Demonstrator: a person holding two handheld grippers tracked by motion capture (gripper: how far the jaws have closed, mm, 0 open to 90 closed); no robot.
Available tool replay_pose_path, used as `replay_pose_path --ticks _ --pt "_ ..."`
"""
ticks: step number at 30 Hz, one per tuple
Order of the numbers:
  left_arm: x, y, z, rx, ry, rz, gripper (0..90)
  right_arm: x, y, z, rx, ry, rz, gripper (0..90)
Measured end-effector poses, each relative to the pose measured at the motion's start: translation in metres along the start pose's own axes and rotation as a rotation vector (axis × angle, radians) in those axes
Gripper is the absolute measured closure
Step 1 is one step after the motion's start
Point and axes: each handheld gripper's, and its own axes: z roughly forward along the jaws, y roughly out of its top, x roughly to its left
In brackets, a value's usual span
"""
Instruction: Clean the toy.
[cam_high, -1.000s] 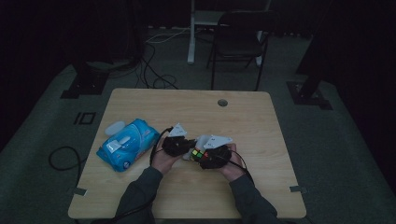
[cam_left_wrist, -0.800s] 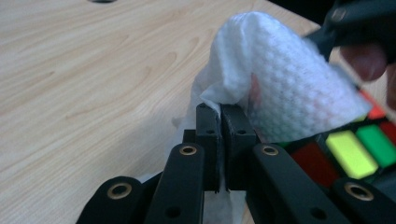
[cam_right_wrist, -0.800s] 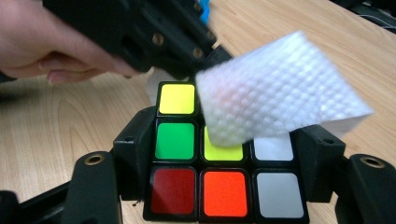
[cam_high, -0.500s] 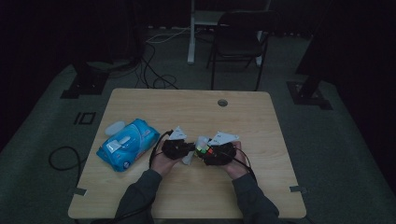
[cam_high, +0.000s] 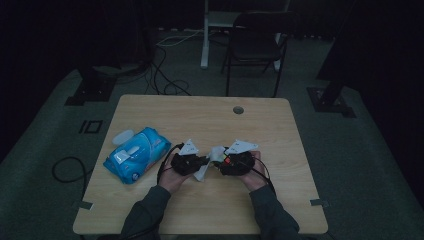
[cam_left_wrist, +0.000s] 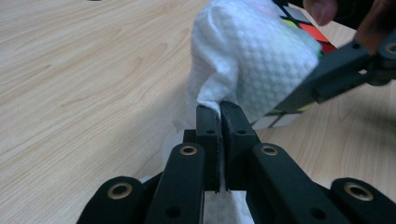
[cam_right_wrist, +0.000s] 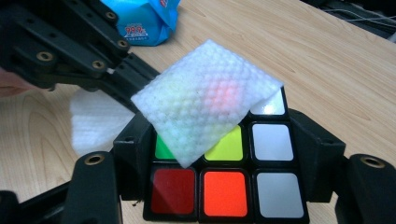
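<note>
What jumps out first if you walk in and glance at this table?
The colourful puzzle cube, clamped in the right gripper near the table's front edge. The left gripper pinches a white wet wipe and lays it over the cube's face. To the left lies a blue wipes pack.

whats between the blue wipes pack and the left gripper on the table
Bare wood. In the high view the wet wipes pack lies left of the left gripper, with only a strip of table between them. That gripper pinches a white wipe.
</note>
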Motion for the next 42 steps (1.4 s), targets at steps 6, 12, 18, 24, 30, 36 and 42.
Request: replay_pose_path --ticks 6,12,18,24,30,36,42 --pt "-0.005 -0.001 -0.001 0.003 -0.005 0.012 87.8 -0.002 -0.001 0.000 -0.004 -0.014 0.016 33.9" --pt "-0.010 0.001 0.000 0.007 -0.005 0.034 87.9 -0.003 -0.001 0.000 -0.007 -0.018 0.023 33.9" --pt "-0.014 0.003 0.002 0.012 -0.007 0.047 87.9 -0.003 -0.001 0.000 -0.012 -0.023 0.030 33.9" --pt "-0.018 0.003 0.006 0.015 -0.019 0.053 87.9 -0.003 -0.001 0.000 -0.009 -0.030 0.041 33.9" --pt "-0.021 0.003 0.008 0.013 -0.026 0.051 88.0 -0.004 -0.001 -0.001 -0.013 -0.037 0.050 33.9" --pt "-0.028 0.003 0.014 0.018 -0.047 0.061 88.1 -0.006 -0.001 -0.001 -0.013 -0.051 0.068 33.9" --pt "-0.035 0.006 0.019 0.014 -0.067 0.073 88.1 -0.006 -0.001 0.000 -0.013 -0.060 0.081 34.0"
